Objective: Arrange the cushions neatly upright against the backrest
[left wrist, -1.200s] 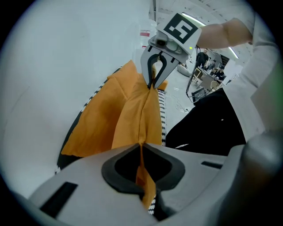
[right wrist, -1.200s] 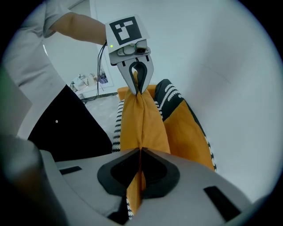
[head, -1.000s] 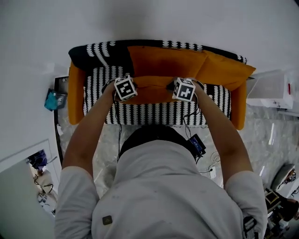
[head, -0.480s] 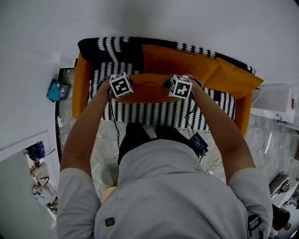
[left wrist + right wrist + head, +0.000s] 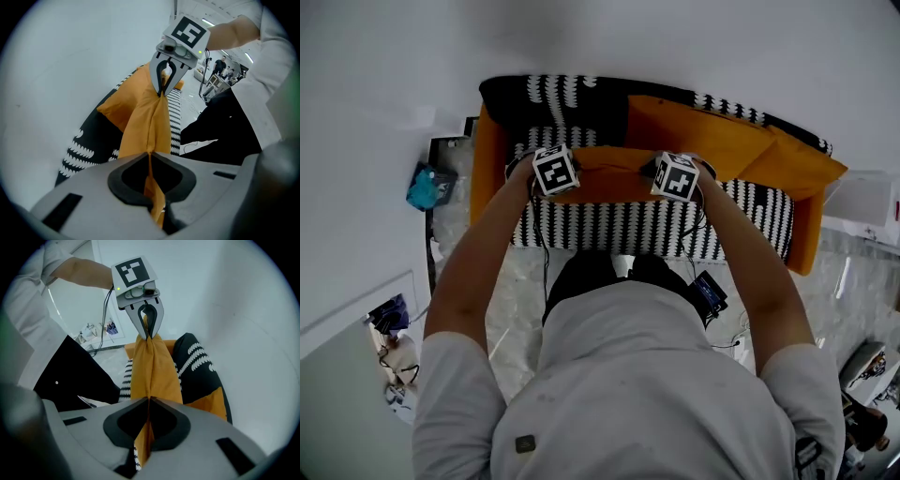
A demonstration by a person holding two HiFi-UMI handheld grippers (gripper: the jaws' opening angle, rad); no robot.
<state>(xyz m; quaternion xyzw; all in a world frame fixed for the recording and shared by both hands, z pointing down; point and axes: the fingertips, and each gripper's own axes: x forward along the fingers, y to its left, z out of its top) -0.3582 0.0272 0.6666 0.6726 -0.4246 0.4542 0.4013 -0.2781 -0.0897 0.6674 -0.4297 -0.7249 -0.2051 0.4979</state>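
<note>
Cushion placement is the step in hand. I'm holding one orange cushion (image 5: pixel 614 184) slung between both claws, just above the striped sofa seat (image 5: pixel 647 232). The left claw (image 5: pixel 150 157) is clamping one end of its top seam. The right claw (image 5: pixel 149 400) is pinching the other end, with fabric squeezed flat in each.

The cushion is hanging in front of the backrest (image 5: pixel 733 109). It is overlapping the black patterned cushion (image 5: pixel 567 108) and the nearer of two orange cushions (image 5: pixel 694 131) leaning there.

Next, I'm judging, I need to lower it onto its bottom edge, tip it back, then let both claws go.

Open room is looking tight:
- I'm seeing no clear gap between the leaning cushions.
- The orange armrests (image 5: pixel 490 164) are closing off both ends.
- The wall (image 5: pixel 694 37) is standing right behind the backrest.
</note>
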